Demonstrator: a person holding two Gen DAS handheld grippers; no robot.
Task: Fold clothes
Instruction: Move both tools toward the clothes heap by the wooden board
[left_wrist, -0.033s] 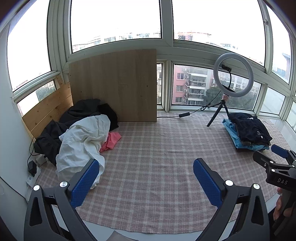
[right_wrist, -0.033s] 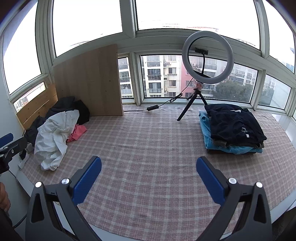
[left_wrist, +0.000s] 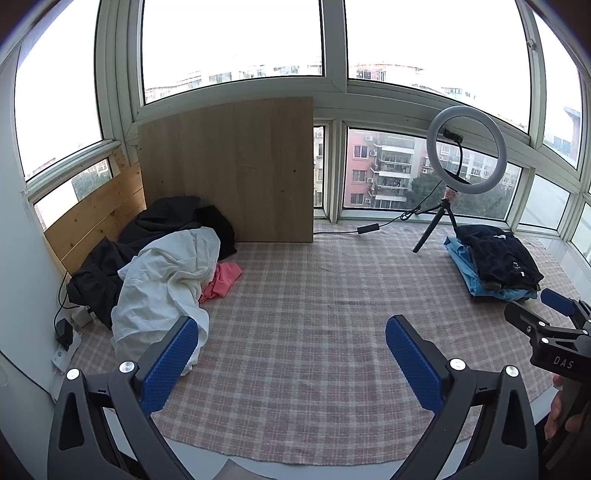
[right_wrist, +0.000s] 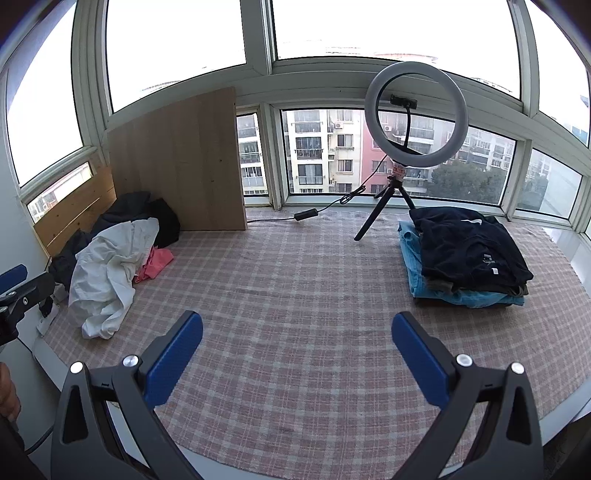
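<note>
Both my claws hang wide open and empty over the near edge of the plaid cloth, the left claw angled downward, the right claw level with it. I can't judge any change from this one moment, so I read it as the start of a new garment. The cloth is flat, woven, pink-and-grey checked. Farther left lies the unfolded heap: a limp, creased white garment over dark ones, with a pink piece beside it. Far right sits the folded stack, dark on blue. Behind stand a ring light and a wooden board.
</note>
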